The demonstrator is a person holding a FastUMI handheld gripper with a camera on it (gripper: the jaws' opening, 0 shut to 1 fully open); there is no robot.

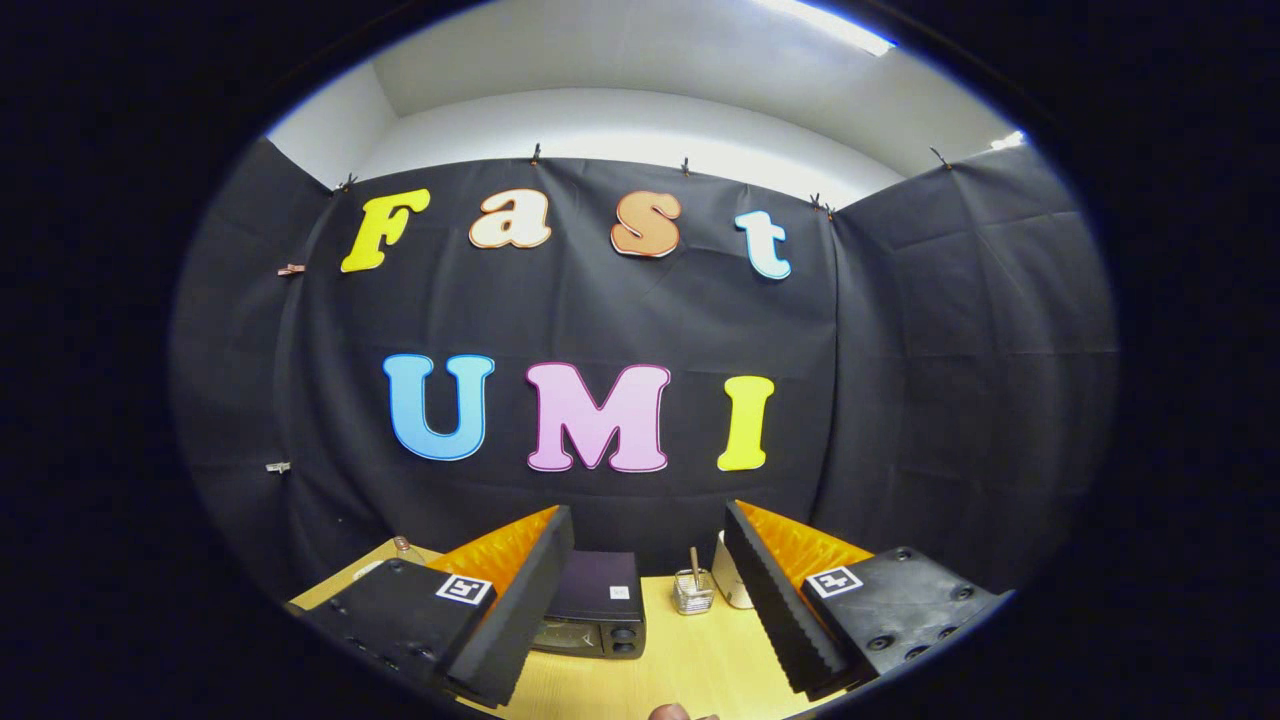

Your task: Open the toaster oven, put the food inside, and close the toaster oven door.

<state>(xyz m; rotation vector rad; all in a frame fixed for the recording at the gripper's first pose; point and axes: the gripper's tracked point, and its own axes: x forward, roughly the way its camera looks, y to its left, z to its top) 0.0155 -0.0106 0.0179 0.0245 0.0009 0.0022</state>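
1. Beyond the fingers, on the wooden table (690, 650), sits the dark oven (597, 605), door closed, partly hidden by the left finger.
2. Gripper (648, 530) fingers stand wide apart, holding nothing.
3. Glass jar (693, 592) with a stick stands right of the oven, beside a white container (733, 585).
4. Small white oven label: unreadable.

Booth's walled in with black cloth (900, 380) on 3 sides, clipped up along the top edge. Above that it's plain white wall (620, 125) and a white ceiling (640, 50) with a bright strip light (830, 25). Light wood worktop (690, 660) down below.
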